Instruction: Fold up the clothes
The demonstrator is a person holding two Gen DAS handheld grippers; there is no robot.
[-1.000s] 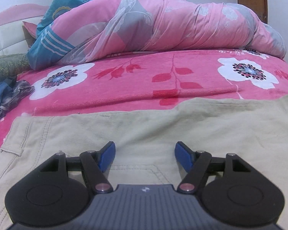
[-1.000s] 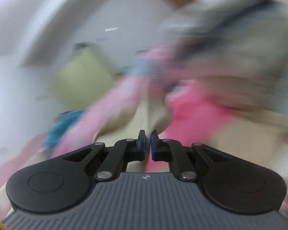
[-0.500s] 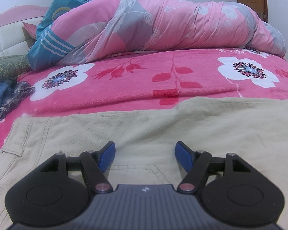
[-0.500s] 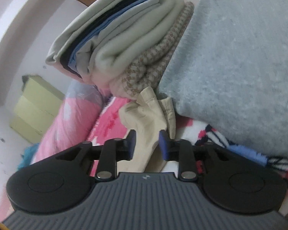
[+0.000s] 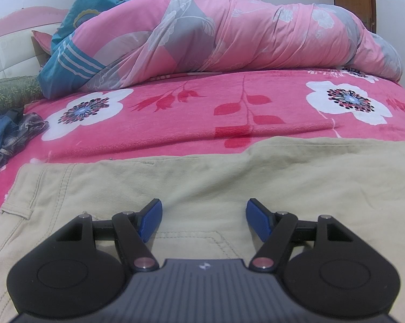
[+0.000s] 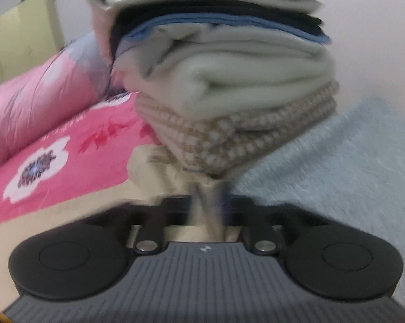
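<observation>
Beige trousers [image 5: 202,177] lie flat across the pink flowered bedspread [image 5: 191,107]. My left gripper [image 5: 203,219] is open and empty, low over the trousers near a stitched pocket seam. In the blurred right wrist view the trousers' bunched end [image 6: 159,167] lies against a stack of folded clothes [image 6: 218,80]. A strip of the beige cloth [image 6: 206,204] runs between the fingers of my right gripper [image 6: 206,210]. Blur hides how far those jaws are closed.
A rolled pink quilt [image 5: 229,35] lies along the far side of the bed. Loose dark clothes [image 5: 11,134] sit at the left edge. A pale blue fuzzy blanket [image 6: 337,167] lies to the right of the folded stack.
The right gripper has swung from pointing upward down to the trousers' end by the folded stack, and cloth now sits between its fingers. The left gripper has not moved.
</observation>
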